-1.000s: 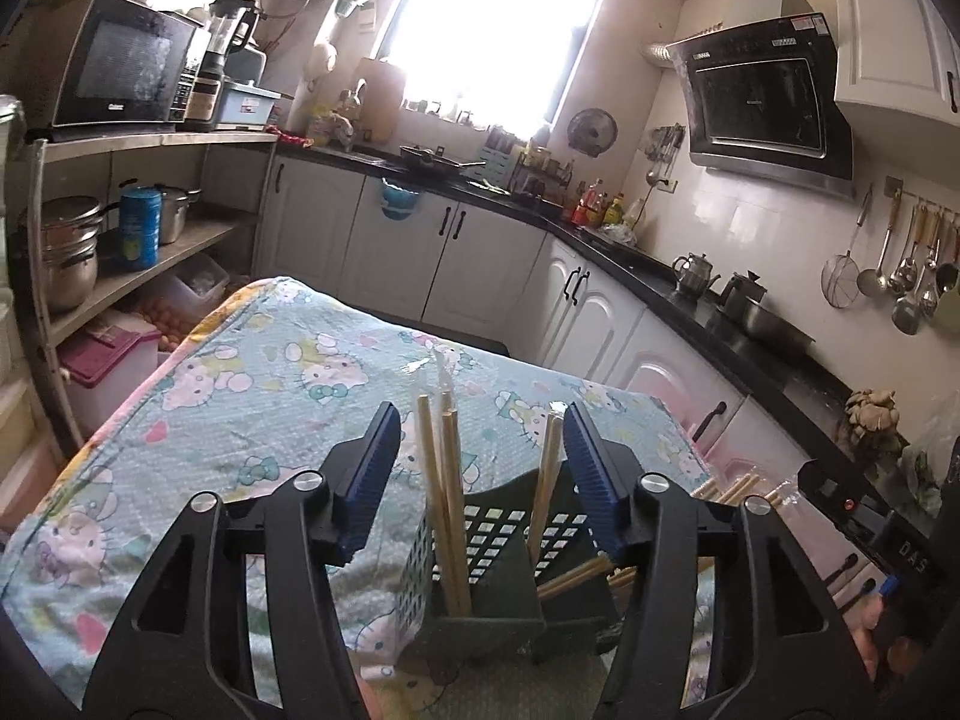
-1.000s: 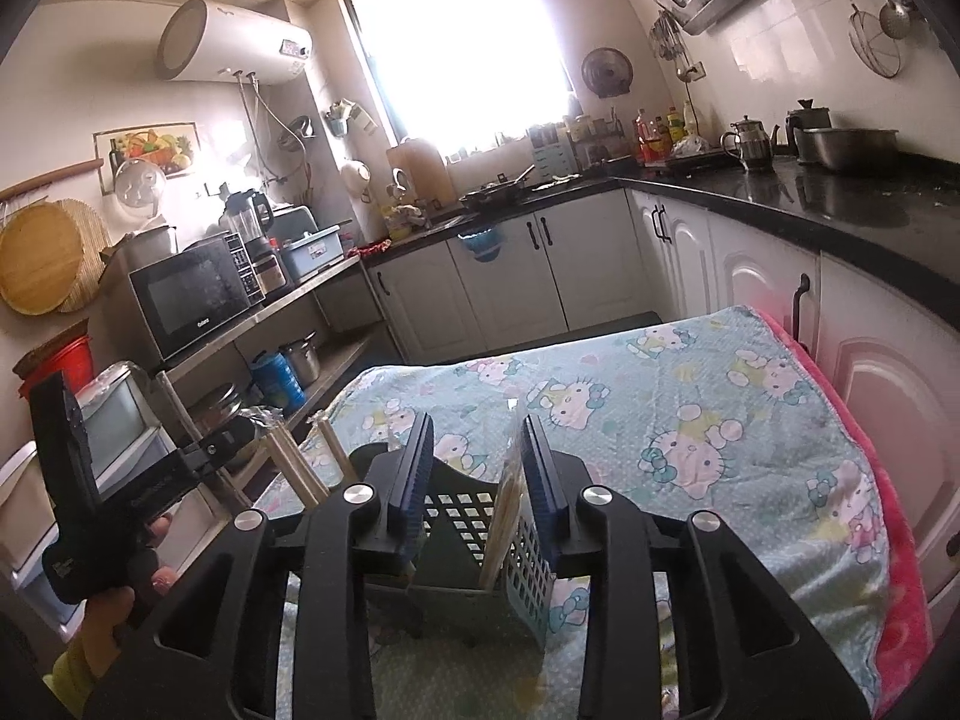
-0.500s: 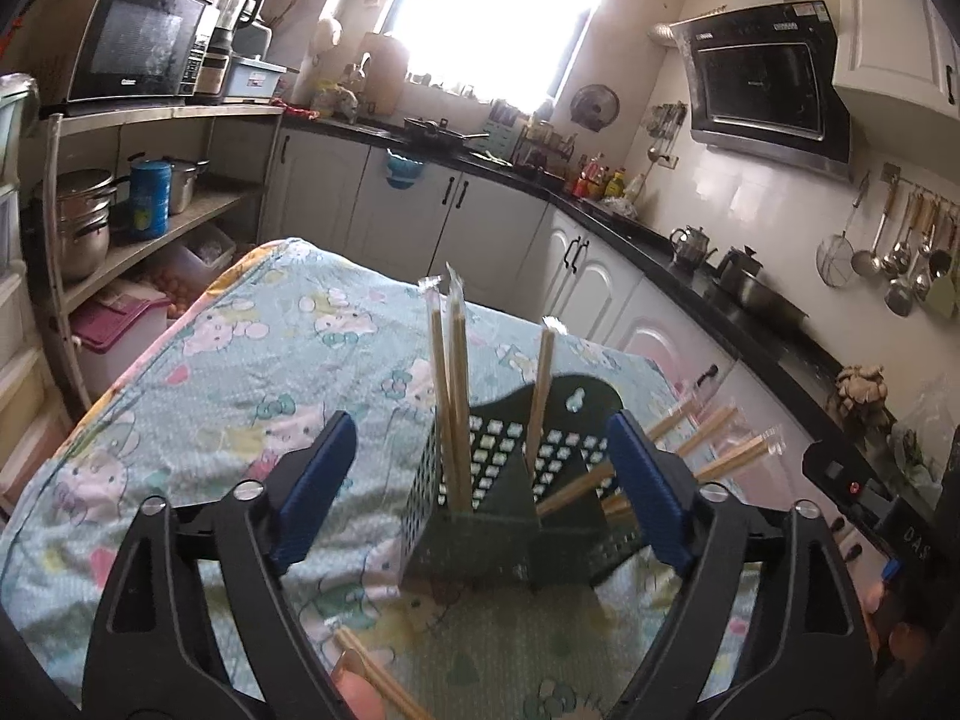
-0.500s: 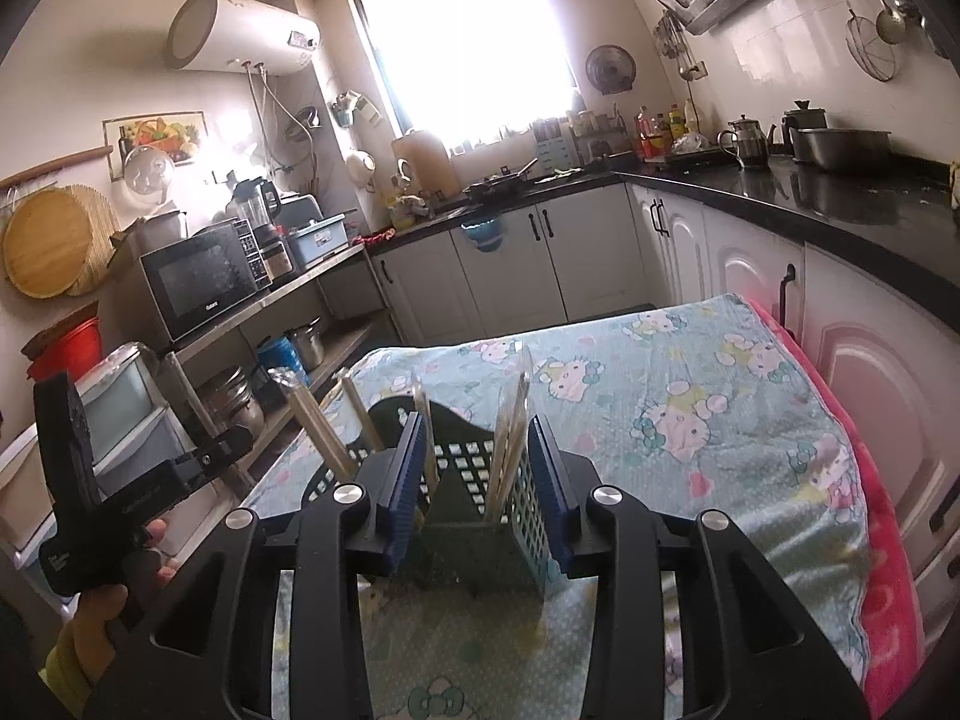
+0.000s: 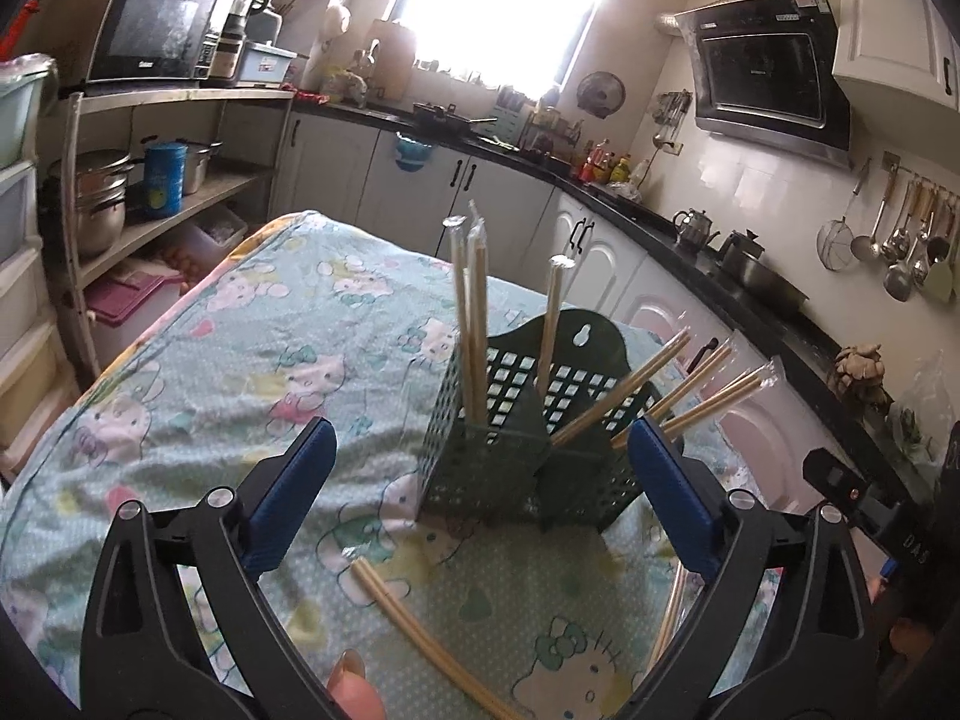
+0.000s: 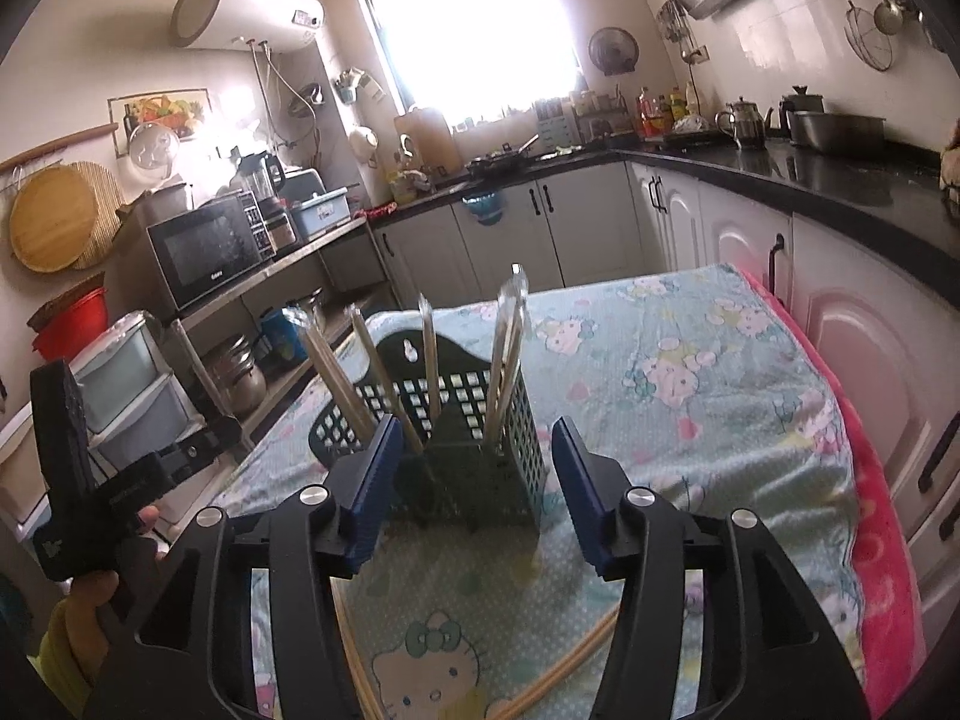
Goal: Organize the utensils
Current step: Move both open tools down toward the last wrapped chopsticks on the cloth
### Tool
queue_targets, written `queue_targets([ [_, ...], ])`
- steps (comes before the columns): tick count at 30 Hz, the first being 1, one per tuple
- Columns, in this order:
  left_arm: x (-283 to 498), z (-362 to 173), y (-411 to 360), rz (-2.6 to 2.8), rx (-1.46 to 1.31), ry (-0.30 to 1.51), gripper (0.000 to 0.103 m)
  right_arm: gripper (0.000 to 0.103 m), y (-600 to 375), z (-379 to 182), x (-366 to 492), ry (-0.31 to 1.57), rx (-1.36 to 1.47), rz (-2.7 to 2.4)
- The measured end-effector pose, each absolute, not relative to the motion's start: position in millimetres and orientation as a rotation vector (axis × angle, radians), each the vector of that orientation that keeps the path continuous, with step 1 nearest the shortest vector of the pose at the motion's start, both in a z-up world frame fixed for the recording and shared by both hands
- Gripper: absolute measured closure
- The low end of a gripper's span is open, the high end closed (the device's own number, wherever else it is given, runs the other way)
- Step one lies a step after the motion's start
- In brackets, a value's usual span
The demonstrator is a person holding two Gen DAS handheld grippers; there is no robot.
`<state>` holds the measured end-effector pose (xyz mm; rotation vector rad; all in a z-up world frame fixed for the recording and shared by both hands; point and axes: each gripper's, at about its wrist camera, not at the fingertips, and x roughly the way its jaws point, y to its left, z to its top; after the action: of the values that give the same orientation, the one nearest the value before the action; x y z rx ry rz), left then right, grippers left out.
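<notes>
A dark green perforated utensil holder (image 5: 516, 450) stands on the Hello Kitty tablecloth (image 5: 240, 372), with several wrapped chopstick pairs (image 5: 471, 324) upright or leaning in it. It also shows in the right wrist view (image 6: 468, 450). My left gripper (image 5: 480, 498) is open and empty, just short of the holder. A loose wrapped chopstick pair (image 5: 420, 624) lies on the cloth under it. My right gripper (image 6: 474, 486) is open and empty, jaws either side of the holder's near face. Another loose pair (image 6: 564, 672) lies below it.
White cabinets (image 6: 600, 228) and a black counter (image 6: 840, 174) run along the far and right sides. A shelf rack with a microwave (image 5: 156, 24) and pots stands left. The other gripper's handle (image 6: 102, 480) shows at left in the right wrist view.
Both grippers have pulled back from the holder and opened wider. The right gripper let go of the chopsticks it had between its jaws. Loose chopsticks on the cloth came into view.
</notes>
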<state>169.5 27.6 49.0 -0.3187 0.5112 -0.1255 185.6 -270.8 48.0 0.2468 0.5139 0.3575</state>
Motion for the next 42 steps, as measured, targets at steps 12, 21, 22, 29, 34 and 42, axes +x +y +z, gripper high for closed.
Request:
queue_targets([
  [12, 152.0, 22.8, 38.3, -0.08, -0.312, 0.569, 0.013, 0.047, -265.2, 12.5, 175.7, 0.605, 0.222, 0.369],
  [21, 148.1, -5.3, 34.7, -0.09, -0.316, 0.651, 0.013, 0.045, -273.0, -5.4, 172.8, 0.655, 0.215, 0.357],
  [22, 147.6, -8.8, 33.0, -0.095, -0.312, 0.665, 0.013, 0.044, -273.6, -7.4, 172.3, 0.662, 0.21, 0.356],
  [29, 151.7, -33.5, 19.5, -0.125, -0.283, 0.766, 0.013, 0.043, -278.1, -27.1, 171.9, 0.724, 0.187, 0.351],
  [34, 158.5, -50.9, 21.6, -0.117, -0.304, 0.818, 0.013, 0.043, -285.2, -42.7, 177.2, 0.779, 0.188, 0.335],
  [42, 176.2, -72.1, 23.2, -0.13, -0.353, 0.889, 0.023, 0.043, -293.7, -64.6, 191.6, 0.861, 0.211, 0.318],
])
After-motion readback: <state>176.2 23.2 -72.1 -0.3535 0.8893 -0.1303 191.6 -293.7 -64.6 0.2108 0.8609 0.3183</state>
